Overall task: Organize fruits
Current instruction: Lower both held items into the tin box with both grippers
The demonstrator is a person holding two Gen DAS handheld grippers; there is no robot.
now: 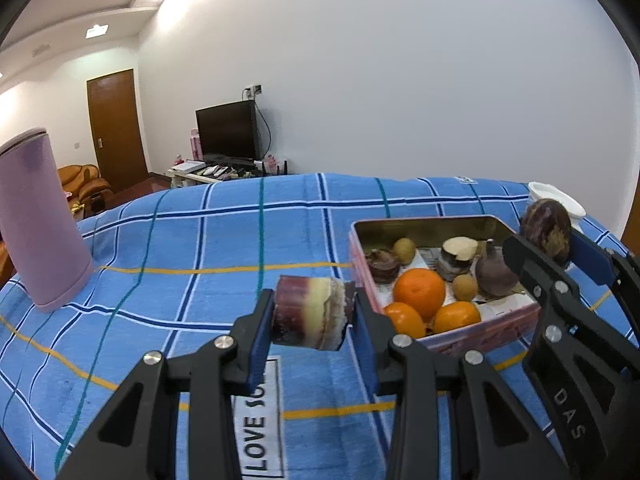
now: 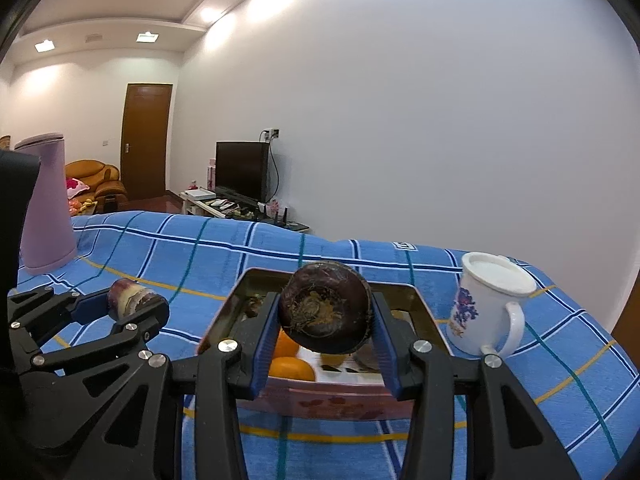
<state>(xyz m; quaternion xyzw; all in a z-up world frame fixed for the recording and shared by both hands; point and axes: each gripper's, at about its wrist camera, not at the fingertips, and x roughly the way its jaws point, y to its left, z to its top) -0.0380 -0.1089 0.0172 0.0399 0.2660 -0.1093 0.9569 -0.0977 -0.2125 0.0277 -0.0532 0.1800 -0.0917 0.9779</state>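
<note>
**Two pieces lifted, tin waiting below**

A short cut of purple sugarcane [image 1: 310,312] sits crosswise between the fingers of the left gripper [image 1: 312,316], which are closed narrowly on its two ends and hold it clear of the blue checked cloth [image 1: 180,240]. The right gripper [image 2: 325,312] has its fingers pressed on either side of a dark, round water chestnut [image 2: 325,307], carried just above the open tin [image 1: 424,224]. Inside the tin, ahead of the right fingers and off to the right of the left ones, lie oranges [image 1: 419,290], small brown fruits and more dark pieces. A white mug [image 2: 486,304] stands just right of the tin; a pink canister [image 1: 38,220] stands well away to the left. The step appears to be carrying and sorting; next, each piece needs a free spot to be lowered into before the fingers part.
</note>
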